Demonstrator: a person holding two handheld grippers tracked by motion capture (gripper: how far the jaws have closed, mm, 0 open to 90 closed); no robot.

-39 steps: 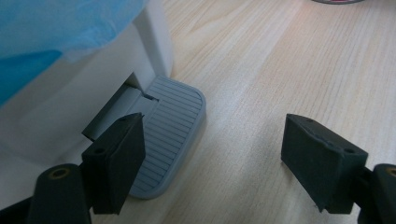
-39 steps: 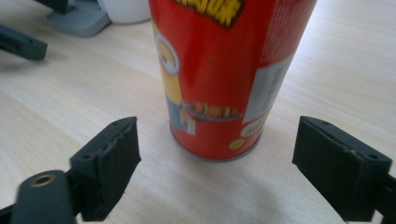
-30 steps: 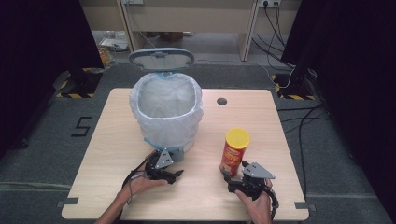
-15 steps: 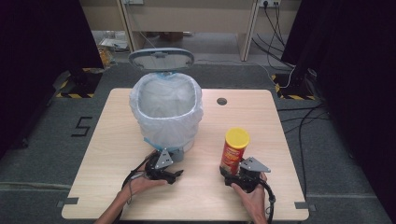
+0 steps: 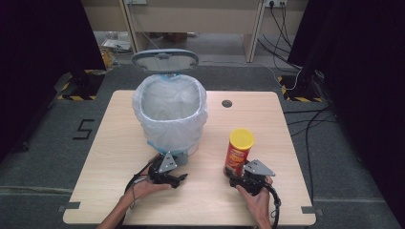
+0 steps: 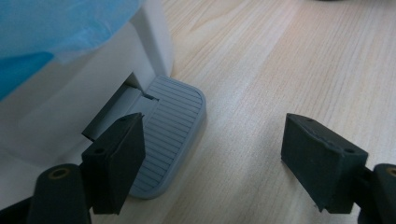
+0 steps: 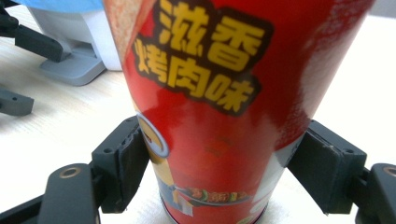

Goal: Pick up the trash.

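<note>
A red snack can (image 5: 237, 153) with a yellow lid stands upright on the table's right front. My right gripper (image 5: 237, 175) has just been closing with the can between its jaws. In the right gripper view both pads press the lower sides of the can (image 7: 219, 107), so the right gripper (image 7: 217, 172) is shut on it. A white pedal bin (image 5: 169, 114) lined with a pale blue bag stands mid-table, its grey lid (image 5: 165, 60) raised behind it. My left gripper (image 6: 212, 149) is open, with one jaw over the bin's grey ribbed pedal (image 6: 173, 126).
The light wooden table (image 5: 110, 143) has a round cable hole (image 5: 227, 103) at the back right. Black curtains hang at both sides, and cables lie on the floor to the right. Bare tabletop lies left of the bin and between the two grippers.
The right gripper has moved a little forward and shut its jaws on the can's base. The left gripper and the bin have not moved.
</note>
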